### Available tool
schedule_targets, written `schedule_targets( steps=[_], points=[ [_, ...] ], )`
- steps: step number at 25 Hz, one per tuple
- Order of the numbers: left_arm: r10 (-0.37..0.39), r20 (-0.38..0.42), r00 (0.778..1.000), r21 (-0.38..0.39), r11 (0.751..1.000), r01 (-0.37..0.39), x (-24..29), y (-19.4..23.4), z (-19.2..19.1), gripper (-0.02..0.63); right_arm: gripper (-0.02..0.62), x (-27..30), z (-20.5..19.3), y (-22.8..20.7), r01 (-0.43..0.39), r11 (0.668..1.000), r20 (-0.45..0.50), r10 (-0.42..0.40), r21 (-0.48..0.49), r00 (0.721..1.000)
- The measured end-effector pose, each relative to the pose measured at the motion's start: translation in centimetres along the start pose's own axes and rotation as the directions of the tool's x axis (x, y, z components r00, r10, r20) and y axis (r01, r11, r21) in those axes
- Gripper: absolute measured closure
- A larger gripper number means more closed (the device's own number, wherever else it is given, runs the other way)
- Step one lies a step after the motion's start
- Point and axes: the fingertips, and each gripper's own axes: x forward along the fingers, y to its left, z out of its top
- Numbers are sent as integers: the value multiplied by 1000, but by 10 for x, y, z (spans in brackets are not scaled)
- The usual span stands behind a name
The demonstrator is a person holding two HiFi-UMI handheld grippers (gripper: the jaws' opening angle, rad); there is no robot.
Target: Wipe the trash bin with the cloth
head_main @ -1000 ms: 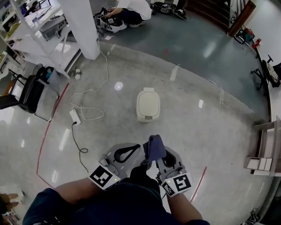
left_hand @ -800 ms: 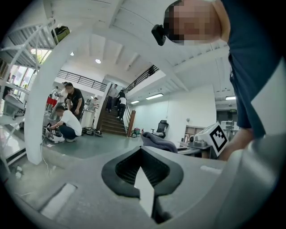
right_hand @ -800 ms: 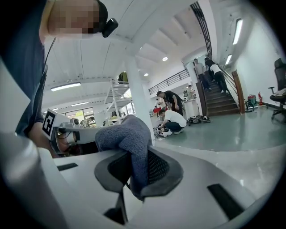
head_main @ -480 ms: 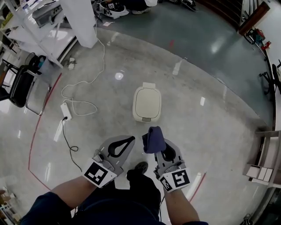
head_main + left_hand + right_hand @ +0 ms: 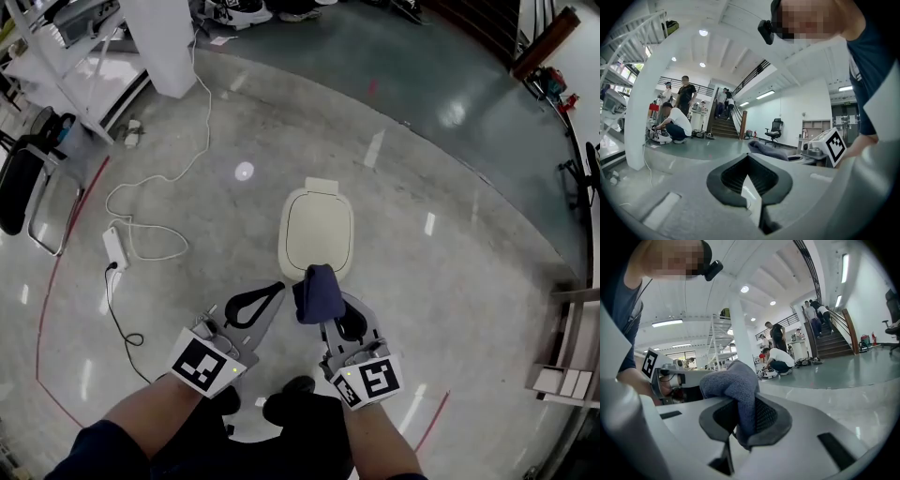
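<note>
The right gripper (image 5: 330,317) is clamped tight on the dark cloth (image 5: 316,292). The left gripper (image 5: 270,291) has its jaws pressed together, holding nothing.

The trash bin (image 5: 317,230) has been approached: it is shown larger at the centre of the head view. The gap once seen between it and the cloth (image 5: 316,292) has been closed, so that the cloth's top is now overlapped with the bin's lower edge. The power strip (image 5: 114,248) and its white cable (image 5: 159,192) have been shifted toward the left edge. At lower centre, dark shoes (image 5: 286,410) have been brought into sight.
</note>
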Motion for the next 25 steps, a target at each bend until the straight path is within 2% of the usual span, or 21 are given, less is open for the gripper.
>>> schedule_targets(
  steps=[6,10,14,17,21,25],
  points=[
    [-17,24,1000,29,999,16,27,31,-74,612,541,38,-65,-30,-13,998,3,14,-55,1000],
    [-7,54,999,10,1000,7,38,55,-115,612,541,65,-97,-49,-20,995,7,21,-103,1000],
    [-25,58,998,40,999,23,48,68,-152,612,541,82,-123,-71,-18,988,2,19,-156,1000],
    [-19,83,996,41,999,16,54,78,-168,611,541,102,-134,-91,-10,975,-13,7,-222,1000],
    [-24,98,995,80,997,16,58,86,-180,611,541,134,-138,-130,-1,953,-58,-17,-301,998],
    [7,119,993,83,996,-17,56,101,-173,611,541,187,-146,-164,-30,897,-184,-58,-442,981]
  ],
)
